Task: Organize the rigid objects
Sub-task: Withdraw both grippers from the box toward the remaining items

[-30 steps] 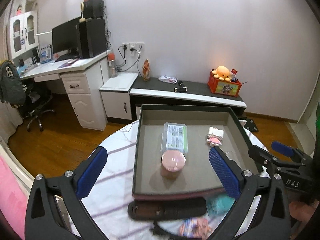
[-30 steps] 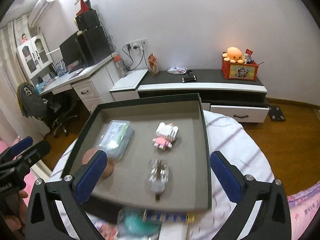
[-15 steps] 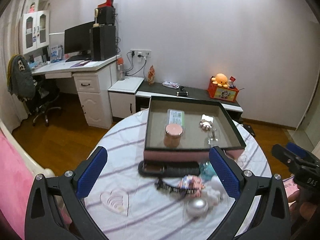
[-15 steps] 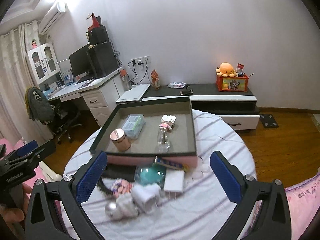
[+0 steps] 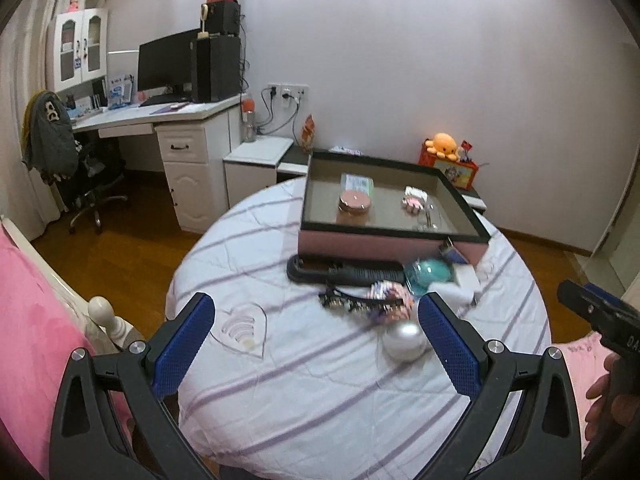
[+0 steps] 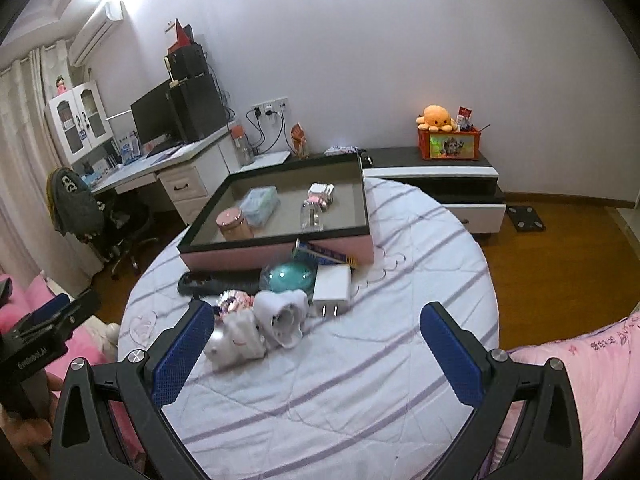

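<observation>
A pink box with a dark rim (image 5: pixel 384 242) (image 6: pixel 280 254) stands at the far side of a round table. In it are a pink round jar (image 5: pixel 354 202) (image 6: pixel 233 222), a clear case (image 6: pixel 260 200), a small white-and-pink figure (image 6: pixel 320 194) and a clear item (image 6: pixel 312 216). In front of the box lie a black comb (image 5: pixel 344 272), a teal ball (image 6: pixel 286 276), a white plug (image 6: pixel 331 288), a silver ball (image 5: pixel 404 342) and white soft things (image 6: pixel 260 324). My left gripper (image 5: pixel 316 340) and right gripper (image 6: pixel 316 348) are open and empty, held over the near side of the table.
The table has a white striped cloth (image 6: pixel 360 380). Pink bedding (image 5: pixel 32 320) lies left and right of it. A desk with a monitor (image 5: pixel 168 64) and a chair (image 5: pixel 72 168) stand far left, a low cabinet (image 6: pixel 432 176) behind the table.
Both grippers have pulled back from over the box to the near side of the table. The loose things in front of the box have come into view. Both stay open.
</observation>
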`<act>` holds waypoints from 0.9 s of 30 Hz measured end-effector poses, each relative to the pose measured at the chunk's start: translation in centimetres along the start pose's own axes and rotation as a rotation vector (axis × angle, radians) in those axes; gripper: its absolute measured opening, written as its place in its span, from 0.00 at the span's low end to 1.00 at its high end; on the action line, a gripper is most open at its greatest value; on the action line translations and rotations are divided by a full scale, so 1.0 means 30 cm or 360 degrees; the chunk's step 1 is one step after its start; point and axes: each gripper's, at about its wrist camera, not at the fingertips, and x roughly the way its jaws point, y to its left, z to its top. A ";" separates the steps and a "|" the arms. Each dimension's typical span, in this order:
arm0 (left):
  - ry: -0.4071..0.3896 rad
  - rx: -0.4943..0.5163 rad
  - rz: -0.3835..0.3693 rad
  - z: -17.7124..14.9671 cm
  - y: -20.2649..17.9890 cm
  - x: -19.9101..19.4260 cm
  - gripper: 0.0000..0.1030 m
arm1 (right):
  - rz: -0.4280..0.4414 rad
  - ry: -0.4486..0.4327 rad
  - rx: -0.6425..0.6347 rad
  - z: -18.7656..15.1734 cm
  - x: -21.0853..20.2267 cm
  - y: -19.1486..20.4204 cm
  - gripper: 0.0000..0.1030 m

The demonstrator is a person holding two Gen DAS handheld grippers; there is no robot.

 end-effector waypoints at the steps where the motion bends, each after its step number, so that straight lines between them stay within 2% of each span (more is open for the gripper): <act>1: 0.0008 0.0007 -0.0002 -0.006 -0.003 0.002 1.00 | 0.0001 0.0002 -0.0001 -0.004 -0.001 -0.001 1.00; 17: 0.0064 0.0044 -0.0045 -0.044 -0.044 0.050 1.00 | -0.0044 0.0065 0.0025 -0.015 0.056 -0.038 1.00; 27: 0.0198 0.0100 -0.0199 -0.120 -0.180 0.179 1.00 | -0.0079 0.0145 0.0066 -0.011 0.147 -0.089 1.00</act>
